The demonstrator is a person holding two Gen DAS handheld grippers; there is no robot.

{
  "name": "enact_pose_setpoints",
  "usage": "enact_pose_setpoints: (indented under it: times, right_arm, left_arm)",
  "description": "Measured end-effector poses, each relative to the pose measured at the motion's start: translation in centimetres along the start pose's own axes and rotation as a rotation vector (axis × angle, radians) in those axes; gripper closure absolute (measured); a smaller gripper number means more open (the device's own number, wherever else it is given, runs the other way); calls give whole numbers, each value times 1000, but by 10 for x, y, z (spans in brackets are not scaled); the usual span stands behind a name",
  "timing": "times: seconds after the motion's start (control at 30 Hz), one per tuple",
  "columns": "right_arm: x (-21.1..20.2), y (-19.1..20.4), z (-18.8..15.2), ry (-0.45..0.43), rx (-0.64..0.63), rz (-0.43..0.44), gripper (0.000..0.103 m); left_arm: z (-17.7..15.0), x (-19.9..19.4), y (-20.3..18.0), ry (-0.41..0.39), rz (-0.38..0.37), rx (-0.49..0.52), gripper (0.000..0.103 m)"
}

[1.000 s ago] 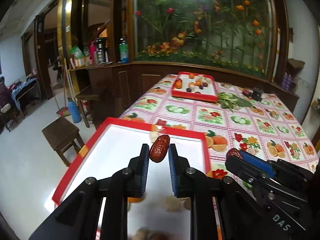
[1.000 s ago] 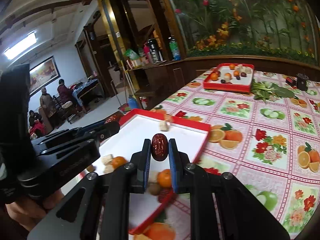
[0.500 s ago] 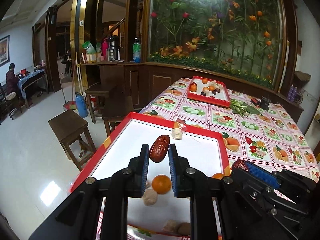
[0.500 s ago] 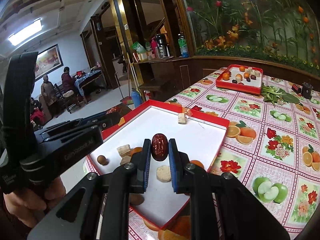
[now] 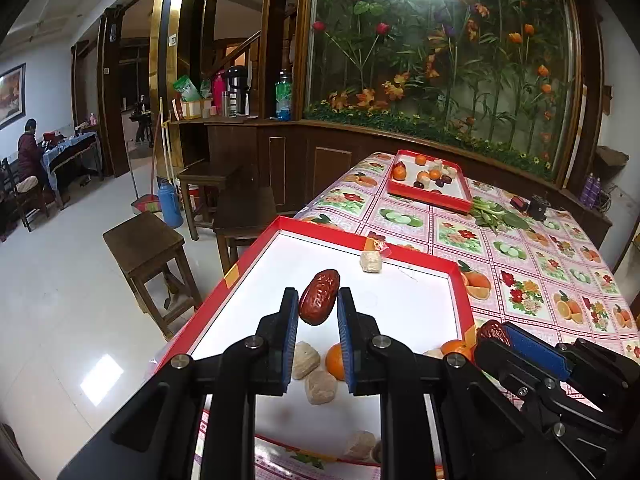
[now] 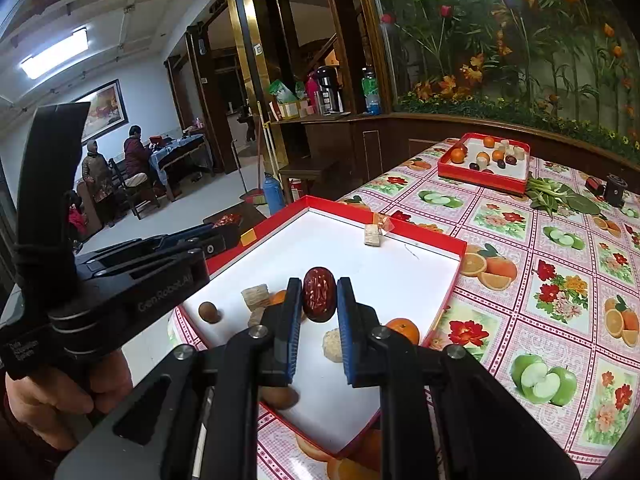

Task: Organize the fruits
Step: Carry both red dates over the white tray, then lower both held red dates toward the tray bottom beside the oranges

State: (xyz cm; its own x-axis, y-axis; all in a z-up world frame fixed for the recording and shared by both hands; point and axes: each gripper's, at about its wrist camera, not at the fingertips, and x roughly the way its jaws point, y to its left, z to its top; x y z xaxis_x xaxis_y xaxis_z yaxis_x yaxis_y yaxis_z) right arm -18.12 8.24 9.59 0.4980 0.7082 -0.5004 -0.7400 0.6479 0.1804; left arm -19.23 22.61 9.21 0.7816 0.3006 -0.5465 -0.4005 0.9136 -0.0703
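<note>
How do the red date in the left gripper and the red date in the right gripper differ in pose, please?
The left gripper holds its red date tilted, top leaning right, with much of it above the pads. The right gripper holds its red date upright, sitting squarely between the pads, and it looks rounder and darker. Both dates are wrinkled, both are clamped, and both hang over the near red tray.
</note>
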Motion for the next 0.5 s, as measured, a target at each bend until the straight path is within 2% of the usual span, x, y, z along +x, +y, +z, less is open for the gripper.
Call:
enact_pose_setpoints:
  times: [0.5]
  right_arm:
    - [1, 9, -1, 0, -10, 9, 84]
  left_arm:
    - [-1, 3, 5, 11, 4, -7, 85]
